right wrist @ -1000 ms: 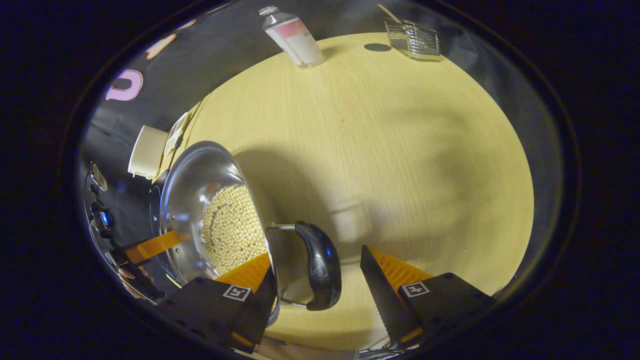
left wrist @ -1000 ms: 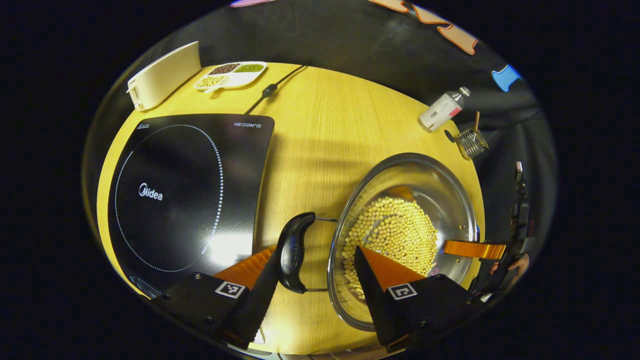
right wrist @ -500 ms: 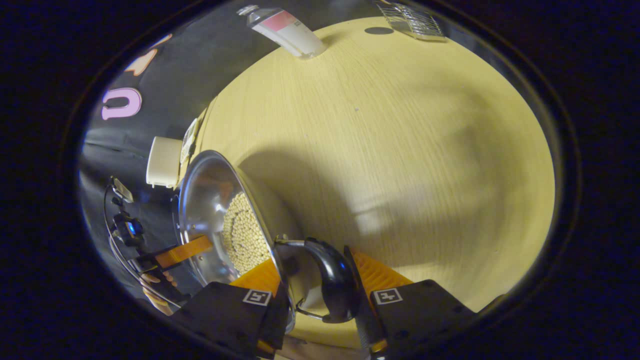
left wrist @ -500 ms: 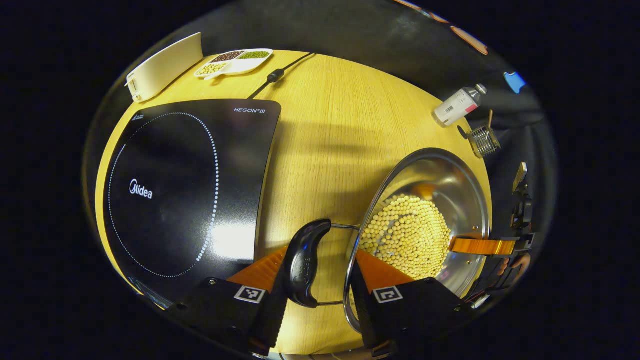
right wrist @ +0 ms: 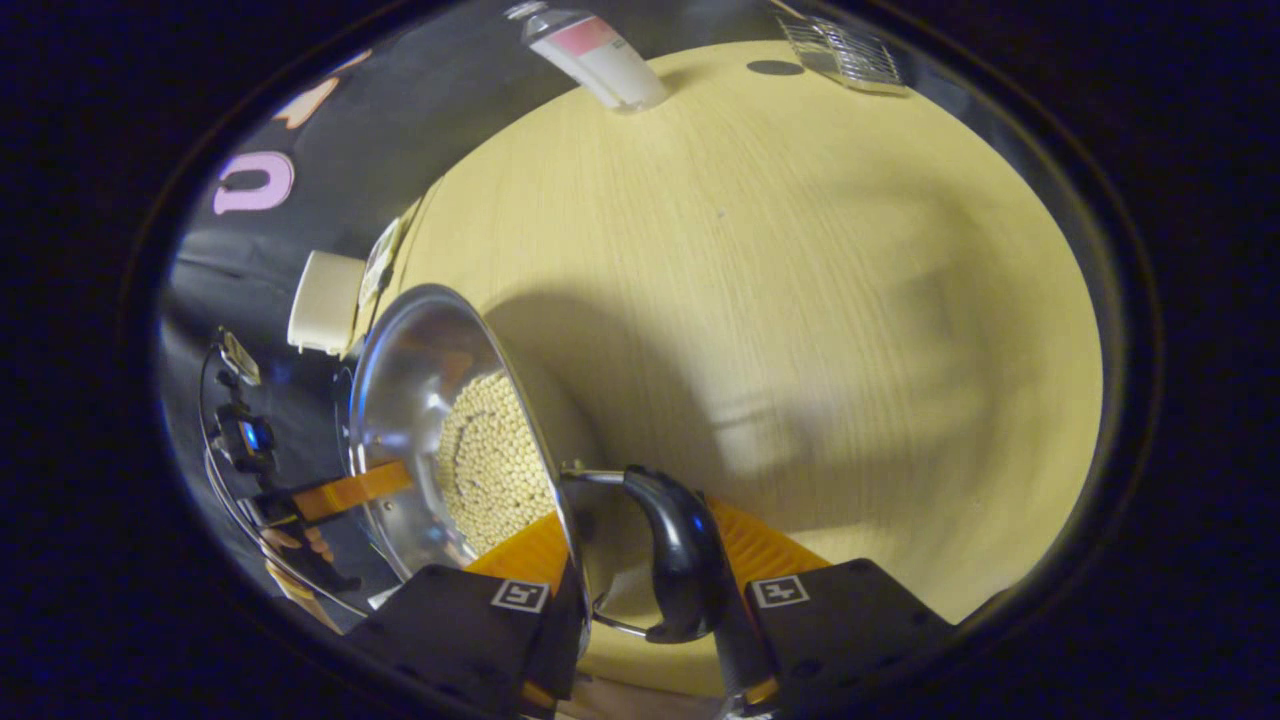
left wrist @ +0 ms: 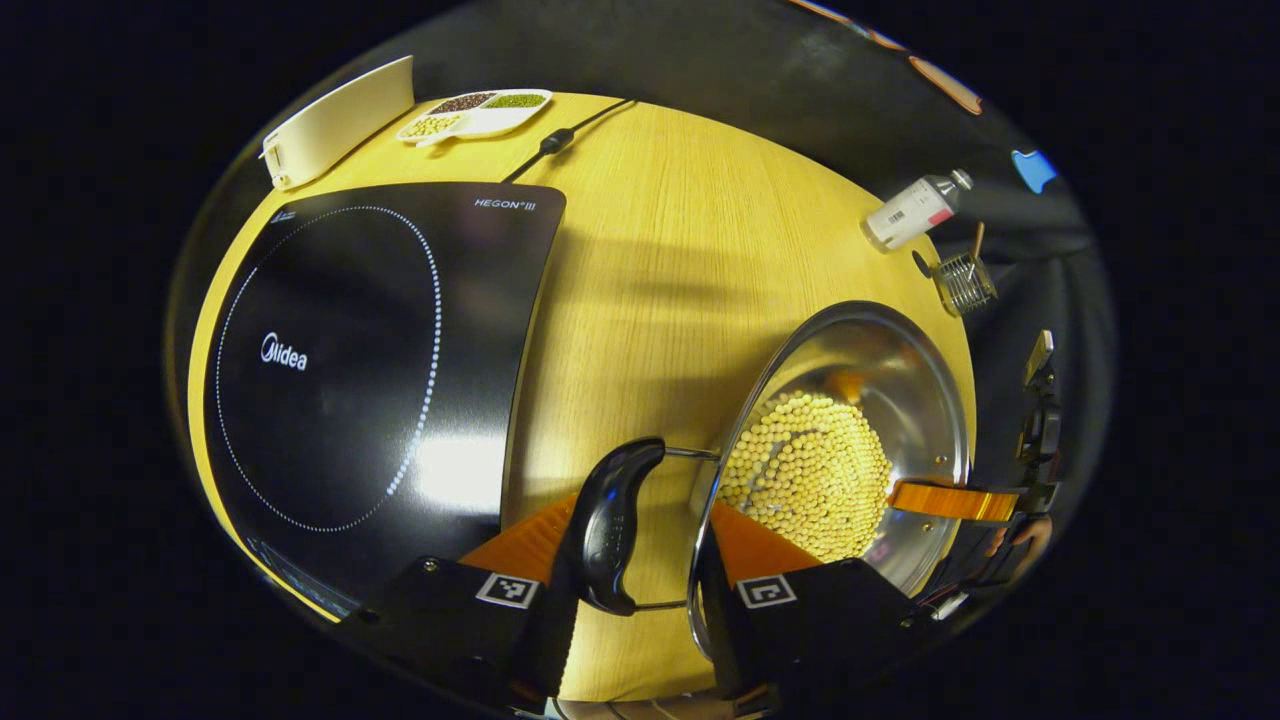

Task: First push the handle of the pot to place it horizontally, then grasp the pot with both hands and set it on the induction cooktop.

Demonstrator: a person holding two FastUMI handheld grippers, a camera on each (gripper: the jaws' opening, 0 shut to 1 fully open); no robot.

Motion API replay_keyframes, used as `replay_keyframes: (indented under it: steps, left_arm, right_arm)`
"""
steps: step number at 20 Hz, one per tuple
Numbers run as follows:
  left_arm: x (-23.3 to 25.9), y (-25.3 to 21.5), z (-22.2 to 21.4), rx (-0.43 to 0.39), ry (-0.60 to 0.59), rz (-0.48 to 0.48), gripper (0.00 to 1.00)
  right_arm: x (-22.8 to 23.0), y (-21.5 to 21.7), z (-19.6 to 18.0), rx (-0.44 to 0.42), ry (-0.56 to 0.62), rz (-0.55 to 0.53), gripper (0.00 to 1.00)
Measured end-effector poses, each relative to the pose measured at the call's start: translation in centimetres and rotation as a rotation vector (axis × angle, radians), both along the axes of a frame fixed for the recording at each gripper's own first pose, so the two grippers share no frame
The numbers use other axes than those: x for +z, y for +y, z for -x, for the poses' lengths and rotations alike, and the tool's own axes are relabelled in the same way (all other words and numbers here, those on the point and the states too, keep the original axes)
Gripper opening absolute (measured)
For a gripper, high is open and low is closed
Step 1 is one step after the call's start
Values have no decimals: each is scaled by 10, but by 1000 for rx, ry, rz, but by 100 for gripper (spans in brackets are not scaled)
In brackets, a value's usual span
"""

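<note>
At six o'clock in the left gripper view, the left hand-held gripper is clenched on the pot's near handle, one finger on the outer face of the black grip and the other against the steel rim side. In the right gripper view the right hand-held gripper likewise grasps the opposite handle, both fingers pressing on it. Between them sits the pot, a shallow steel pan with a layer of pale beans across its bottom; whether it rests on the counter or is just lifted I cannot tell. The induction cooktop lies at nine o'clock in the left gripper view, bare and just beside the pot. The risk from here, as I judge it, is tilt: if one hand rises faster than the other, the beans will slide and spill over the low rim, and the wire-hinged handles may swivel in the grip and let the pot swing. A low carry could also catch the cooktop's edge. Counted: two grippers, one pot with two handles, one cooktop. Farther off, toward eleven o'clock, are one cream box, one divided tray of beans and one power cord; at two o'clock, one bottle and one small wire basket.
</note>
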State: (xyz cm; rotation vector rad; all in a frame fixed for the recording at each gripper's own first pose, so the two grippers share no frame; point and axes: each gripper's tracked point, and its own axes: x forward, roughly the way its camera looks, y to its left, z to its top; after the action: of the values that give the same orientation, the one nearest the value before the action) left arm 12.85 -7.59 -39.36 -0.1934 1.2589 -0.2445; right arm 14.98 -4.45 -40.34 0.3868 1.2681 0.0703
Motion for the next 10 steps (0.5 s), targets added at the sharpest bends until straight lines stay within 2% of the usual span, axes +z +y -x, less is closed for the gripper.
replay_keyframes:
  steps: [1,2,3,4,5,6,7,8,9,10]
  left_arm:
    - [3,-1,4,-7,-2,-2,58]
    - [7,-2,7,-10,-4,-3,58]
    - [11,-3,9,-13,-9,-3,60]
    - [16,-4,11,-13,-13,-4,58]
    - [20,-4,15,-14,-16,-4,60]
    - [24,-5,17,-8,-19,-5,58]
    - [29,-4,21,-7,-19,-5,58]
    - [33,-3,23,-1,-23,-4,58]
    - [39,0,25,5,-28,-4,57]
    - [44,4,28,9,-35,-7,57]
  right_arm:
    - [5,-2,6,-4,1,-12,52]
    - [9,-2,10,-14,1,-31,59]
    - [14,-2,12,-28,-2,-51,51]
    - [19,-1,13,-41,-4,-65,49]
    - [23,-2,16,-46,-6,-67,48]
    - [26,-3,19,-49,-7,-60,48]
    - [32,-4,23,-53,-15,-54,56]
    - [37,-2,24,-58,-22,-54,48]
    - [41,2,26,-62,-29,-56,57]
    - [45,7,27,-61,-34,-62,57]
